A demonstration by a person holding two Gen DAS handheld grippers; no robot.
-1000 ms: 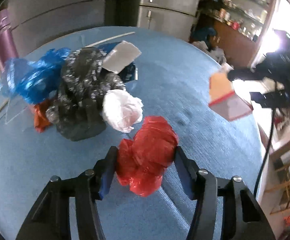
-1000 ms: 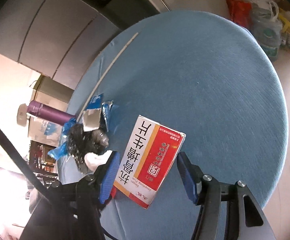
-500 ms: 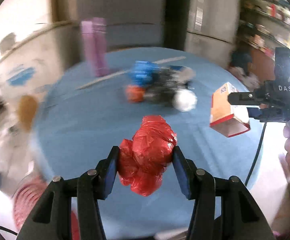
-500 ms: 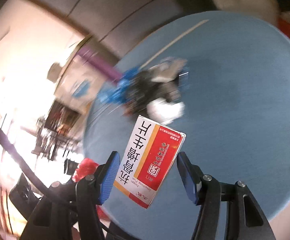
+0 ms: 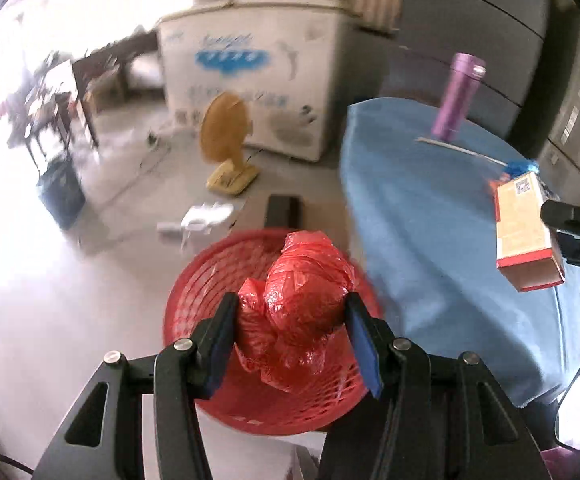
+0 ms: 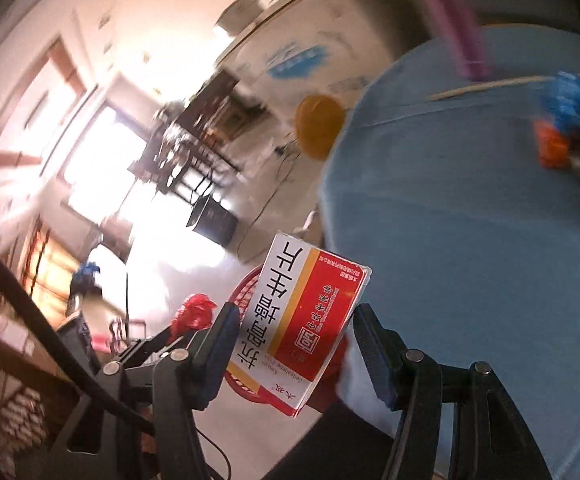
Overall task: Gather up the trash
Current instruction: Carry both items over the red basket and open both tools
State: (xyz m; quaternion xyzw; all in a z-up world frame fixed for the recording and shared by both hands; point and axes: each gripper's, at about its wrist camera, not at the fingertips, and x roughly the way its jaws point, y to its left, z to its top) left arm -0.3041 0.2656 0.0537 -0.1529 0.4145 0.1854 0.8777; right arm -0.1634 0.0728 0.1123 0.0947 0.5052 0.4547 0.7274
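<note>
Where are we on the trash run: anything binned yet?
Nothing visibly binned yet. In hand: left tool grips the red bag over the red basket; right tool holds the medicine box near it. Left: blue and orange scraps on the table.

A pale floor is washed out by strong light from a window. A white chest freezer is set against the wall, with a yellow fan before it. Grey cabinet panels are seen behind a blue-covered desk.
</note>
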